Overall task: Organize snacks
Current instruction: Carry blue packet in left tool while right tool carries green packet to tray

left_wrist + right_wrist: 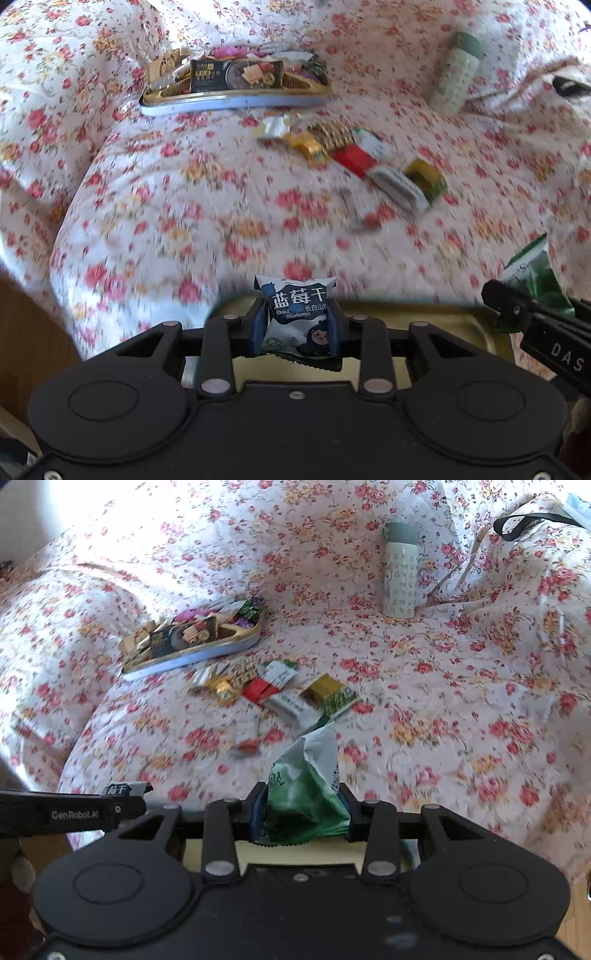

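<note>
My left gripper [295, 325] is shut on a blue-and-white dried blueberry packet [297, 317], held over a gold tin tray [461, 325] at the near edge. My right gripper [303, 808] is shut on a green-and-white snack packet [308, 786]; it also shows in the left wrist view [532, 273] at the right. Several loose wrapped snacks [280, 690] lie on the floral bedspread ahead. Further back a second tin tray [236, 648] holds several snacks, among them a dark biscuit box [236, 75].
A green-and-white flask [400, 572] stands on the bedspread at the back right. A black strap [532, 520] lies at the far right. A wooden edge [33, 332] is at the near left. The bedspread [461, 686] is rumpled.
</note>
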The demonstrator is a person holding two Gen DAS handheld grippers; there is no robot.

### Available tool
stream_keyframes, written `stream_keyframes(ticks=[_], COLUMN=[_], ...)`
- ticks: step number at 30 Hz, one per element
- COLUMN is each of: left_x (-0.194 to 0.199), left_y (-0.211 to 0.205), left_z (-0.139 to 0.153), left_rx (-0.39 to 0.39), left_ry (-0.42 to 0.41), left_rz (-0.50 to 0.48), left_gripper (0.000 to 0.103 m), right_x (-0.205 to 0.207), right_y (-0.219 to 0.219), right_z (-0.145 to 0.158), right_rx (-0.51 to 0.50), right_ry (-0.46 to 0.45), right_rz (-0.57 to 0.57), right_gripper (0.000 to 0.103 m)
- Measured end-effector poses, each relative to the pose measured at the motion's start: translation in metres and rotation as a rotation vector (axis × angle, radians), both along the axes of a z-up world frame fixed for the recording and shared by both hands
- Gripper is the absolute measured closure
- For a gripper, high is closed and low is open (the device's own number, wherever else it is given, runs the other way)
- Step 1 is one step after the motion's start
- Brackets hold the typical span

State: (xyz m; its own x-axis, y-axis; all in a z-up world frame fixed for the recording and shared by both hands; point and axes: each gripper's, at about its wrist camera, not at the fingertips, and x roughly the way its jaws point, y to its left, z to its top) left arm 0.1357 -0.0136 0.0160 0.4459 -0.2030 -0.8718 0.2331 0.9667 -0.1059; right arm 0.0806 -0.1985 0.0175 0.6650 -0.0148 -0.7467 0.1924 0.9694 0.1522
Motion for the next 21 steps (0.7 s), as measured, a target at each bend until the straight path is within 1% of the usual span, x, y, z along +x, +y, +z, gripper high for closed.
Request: stream_keyframes(ticks=[4,10,16,21], left_x=[-0.024,-0.055,-0.080,-0.094], left_y=[0.003,0.005,0.012,0.016], left_z=[-0.003,-0.009,-0.012,-0.017], left_rx=[-0.013,0.014,0.010,0.002], left_ry=[0.032,0.045,0.052,0.061], left_rz=[0.016,0.043,0.073,0.089], left_gripper=[0.062,0.062,0.062,0.062], right_x=[-0.027,-0.067,-0.094,-0.099], right_y=[0.008,0.021,0.025,0.025], right_z=[0.000,-0.003,0.000,0.003], right_rx=[0.023,0.039,0.080,0.078], right_ry=[-0.003,-0.006,-0.023,-0.020], right_rz=[0.024,0.062,0.071,0.076], right_gripper=[0.062,0.062,0.062,0.062])
